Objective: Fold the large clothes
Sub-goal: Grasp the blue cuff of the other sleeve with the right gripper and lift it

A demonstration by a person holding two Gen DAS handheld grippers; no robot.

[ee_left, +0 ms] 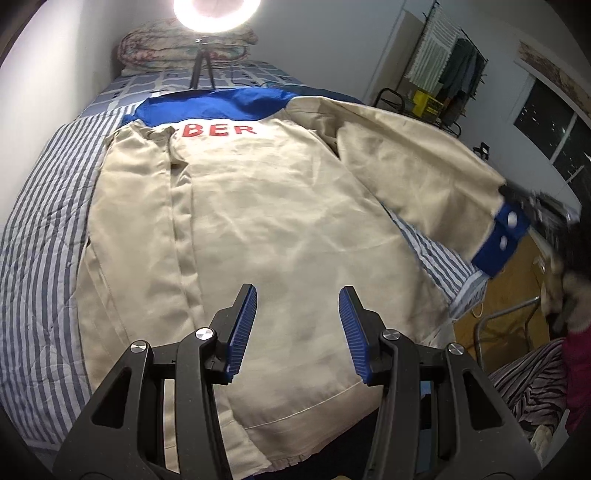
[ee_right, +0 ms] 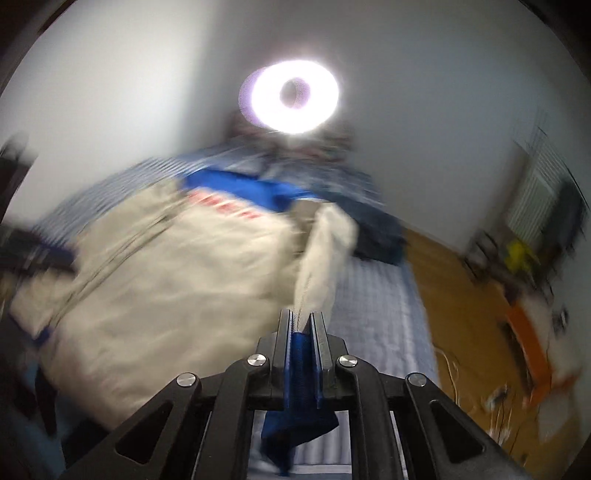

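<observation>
one garment in play: a cream jacket (ee_left: pixel 266 221) with a blue yoke and red lettering, lying back-up across a striped bed (ee_left: pixel 40 236), hem toward the left wrist camera. its left sleeve (ee_left: pixel 129 192) is already folded in over the body. its right sleeve (ee_left: pixel 417 170) is lifted clear of the bed, and the right gripper (ee_right: pixel 302 325) is pressed together on the blue cuff (ee_right: pixel 301 354), whose end hangs below the jaws. left gripper (ee_left: pixel 297 325) hovers over the lower back panel, jaws spread, holding nothing. judgement on handling: woven cloth, soft and limp, holds creases, moderately light but bulky; the sleeve sags under its own weight, so it likely needs carrying rather than flicking. the cuff is thicker, with two white snaps (ee_left: pixel 508 230), and looks a firm place to pinch; hem corners and shoulder seams would be the next good holds. risk: dragging the sleeve could pull the body askew. right wrist view is motion-blurred, so fine detail there is unreadable. containers: none seen on the bed; a yellow box (ee_left: pixel 423 99) sits on a rack (ee_left: pixel 391 98) far right, contents not discernible. ring light (ee_left: pixel 218 14) on a tripod stands at the bed's far end before a folded quilt (ee_left: pixel 162 40).
</observation>
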